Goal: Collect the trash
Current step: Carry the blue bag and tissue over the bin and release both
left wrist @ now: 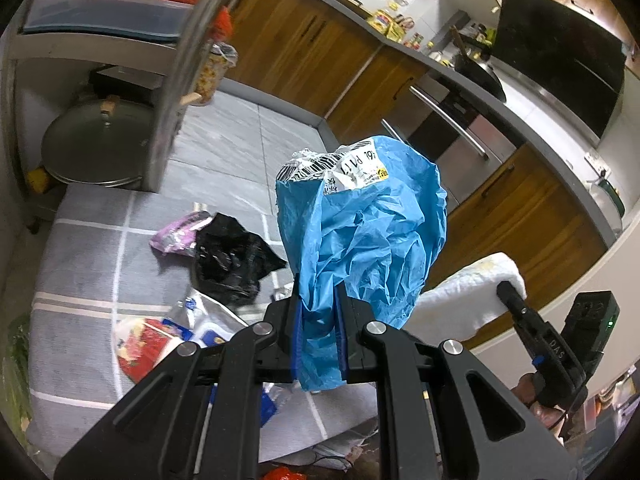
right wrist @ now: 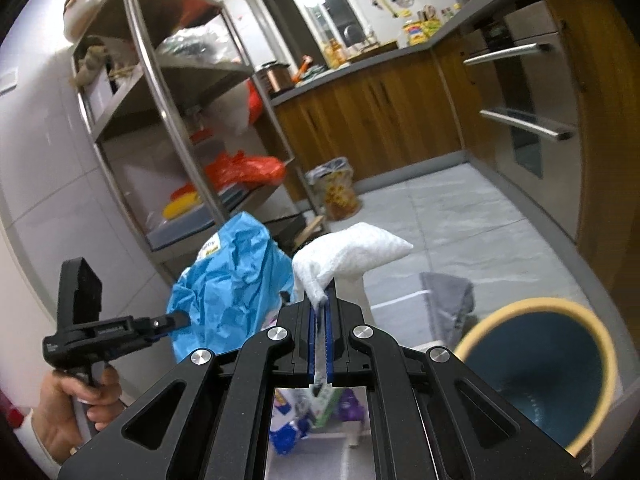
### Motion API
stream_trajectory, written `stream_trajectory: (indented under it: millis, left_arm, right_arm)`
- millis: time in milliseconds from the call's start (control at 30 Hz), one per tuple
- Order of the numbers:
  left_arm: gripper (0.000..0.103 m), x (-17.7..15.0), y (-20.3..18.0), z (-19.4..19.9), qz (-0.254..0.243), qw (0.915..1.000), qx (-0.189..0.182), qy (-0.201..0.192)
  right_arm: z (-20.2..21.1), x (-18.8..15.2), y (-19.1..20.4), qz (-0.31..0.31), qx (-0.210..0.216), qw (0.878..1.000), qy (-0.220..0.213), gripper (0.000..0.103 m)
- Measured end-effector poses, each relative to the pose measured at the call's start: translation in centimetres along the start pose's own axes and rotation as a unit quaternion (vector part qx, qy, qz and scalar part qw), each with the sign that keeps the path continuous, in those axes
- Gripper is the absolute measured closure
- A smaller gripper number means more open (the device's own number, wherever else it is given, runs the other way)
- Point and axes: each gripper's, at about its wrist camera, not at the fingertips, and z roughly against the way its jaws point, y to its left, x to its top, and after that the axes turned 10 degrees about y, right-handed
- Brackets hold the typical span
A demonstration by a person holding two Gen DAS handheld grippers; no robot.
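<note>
Two pinches: left gripper [left wrist: 320, 332] clamps crumpled blue bag [left wrist: 368, 240], right gripper [right wrist: 320, 344] clamps white paper towel [right wrist: 352, 252].

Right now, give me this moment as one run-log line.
left gripper: jaws shut on blue plastic bag | right gripper: jaws shut on white paper towel | bin: open, beside right gripper | floor: black bag, wrappers left

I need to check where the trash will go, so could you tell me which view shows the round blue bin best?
The right wrist view: the round blue bin with its tan rim sits at lower right, mouth open toward the camera, beside the right gripper holding a white paper towel. The left wrist view does not show the bin.
</note>
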Motion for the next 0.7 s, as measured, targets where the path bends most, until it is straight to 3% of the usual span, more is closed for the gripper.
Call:
stream_trajectory:
  millis: [233, 700]
  left_arm:
    - [0.09, -0.2, -3.7, -2.6, -0.028, 0.9994, -0.006, 0.022]
    - [0.09, -0.8, -11.3, -10.2, -0.077, 0.994, -0.007, 0.077]
  right_arm:
    - [2.2, -0.7, -4.2, -0.026, -0.038, 0.999, -0.006, 0.098]
    - [2.7, -3.0, -11.8, -0.1, -0.089, 0.991, 0.026, 0.098]
